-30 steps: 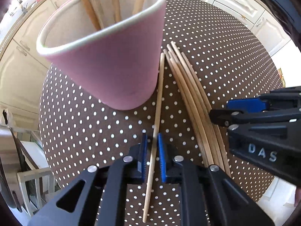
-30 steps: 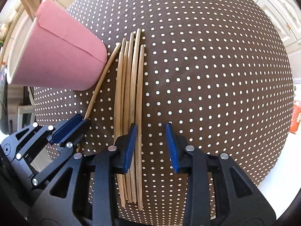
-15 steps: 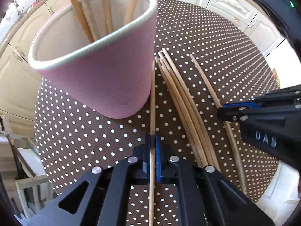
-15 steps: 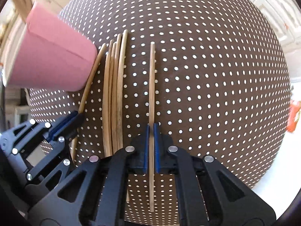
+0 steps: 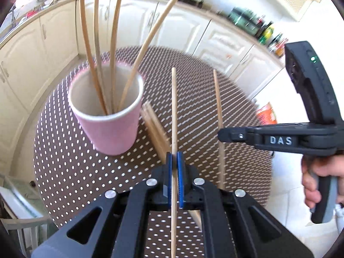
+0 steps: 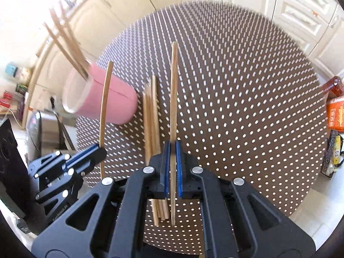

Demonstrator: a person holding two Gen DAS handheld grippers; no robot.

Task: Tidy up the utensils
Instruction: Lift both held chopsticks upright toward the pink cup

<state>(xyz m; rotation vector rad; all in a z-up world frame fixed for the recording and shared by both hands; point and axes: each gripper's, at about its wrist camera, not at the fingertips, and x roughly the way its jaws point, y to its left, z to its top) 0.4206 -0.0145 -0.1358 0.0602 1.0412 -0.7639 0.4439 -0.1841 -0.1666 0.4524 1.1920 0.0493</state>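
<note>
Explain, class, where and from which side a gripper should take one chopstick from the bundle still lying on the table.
Judging by pose: the bundle lies flat, sticks side by side. Come from above, jaws across an outer stick near mid-length, away from the pink cup.

a home kitchen: cream panelled cabinets (image 5: 225, 43) are curving beyond the hand-held gripper (image 5: 174, 172), bottles (image 5: 266, 32) standing along their counter (image 5: 219, 19).

Matt wooden chopsticks (image 5: 174, 116), paper cup (image 5: 111, 133)
</note>
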